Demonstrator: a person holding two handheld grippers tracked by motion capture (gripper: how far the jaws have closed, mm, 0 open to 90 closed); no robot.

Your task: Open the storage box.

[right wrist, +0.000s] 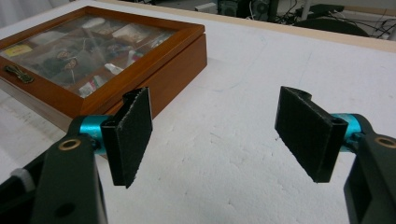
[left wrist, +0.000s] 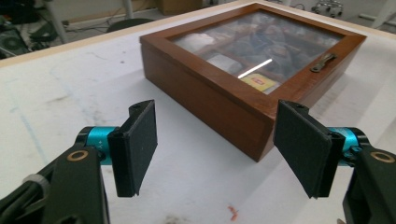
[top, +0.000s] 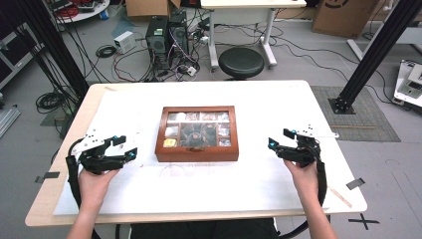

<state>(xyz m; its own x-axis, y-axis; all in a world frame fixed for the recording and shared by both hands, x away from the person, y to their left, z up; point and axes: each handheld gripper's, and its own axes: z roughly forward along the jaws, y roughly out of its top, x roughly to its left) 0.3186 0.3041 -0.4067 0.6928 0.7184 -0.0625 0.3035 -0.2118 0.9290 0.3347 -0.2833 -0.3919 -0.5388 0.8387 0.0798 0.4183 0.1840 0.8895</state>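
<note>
Left tongs [top: 130, 146]: jaws wide, holding nothing, near the tabletop's [top: 259, 189] left edge.
Right tongs [top: 278, 139]: jaws wide, holding nothing, near its right edge.
Wooden box [top: 197, 133]: glass lid closed, metal latch [left wrist: 323, 62] at the front, mid-tabletop between both tongs, apart from each.
Black stool [top: 241, 61]: floor beyond.

Right gripper [right wrist: 215, 135] jaws spread wide, nothing between them, hovering over the white table surface [right wrist: 261, 84]. Wooden box [right wrist: 154, 60] with glass lid sits upper left, lid closed, small packets visible through the glass, metal latch [right wrist: 18, 74] on the front rim. Left jaw pad overlaps the box's near corner in frame; contact can't be judged.
</note>
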